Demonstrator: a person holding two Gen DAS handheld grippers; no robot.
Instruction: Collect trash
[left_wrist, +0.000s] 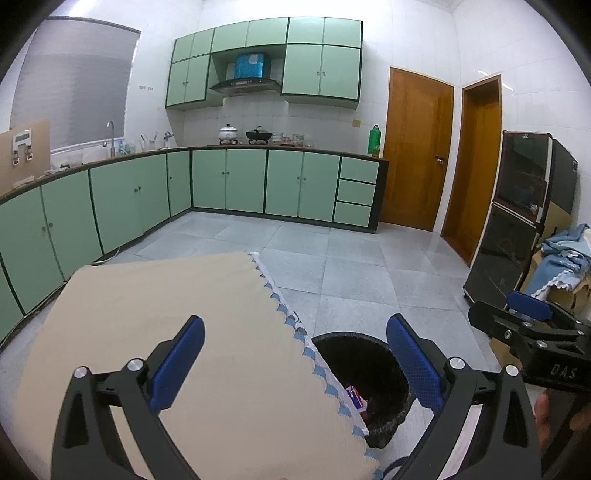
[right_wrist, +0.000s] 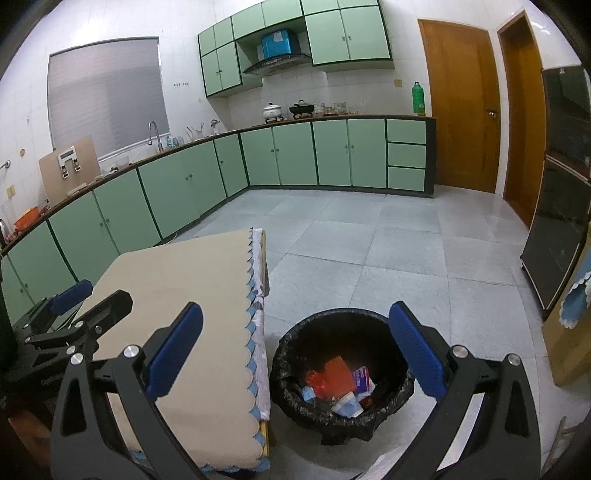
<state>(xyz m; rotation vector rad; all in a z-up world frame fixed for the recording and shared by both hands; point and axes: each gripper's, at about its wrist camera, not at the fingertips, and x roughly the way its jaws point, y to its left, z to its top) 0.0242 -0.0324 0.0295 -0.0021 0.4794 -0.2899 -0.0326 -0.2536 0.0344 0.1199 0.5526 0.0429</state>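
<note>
Both black, blue-padded tools, left tool (left_wrist: 295, 363) and right tool (right_wrist: 295, 352), gape wide and empty; leftover trash may hide below the beige-clothed surface (right_wrist: 177, 295) beside the black-lined round bin (right_wrist: 341, 373).

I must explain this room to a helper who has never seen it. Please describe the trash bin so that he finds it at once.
Find the table with the beige cloth, in the middle of the kitchen floor. The trash bin stands on the tiles beside the table's scalloped blue edge. It is the only round black container there, lined with a black bag and holding colourful wrappers.
</note>
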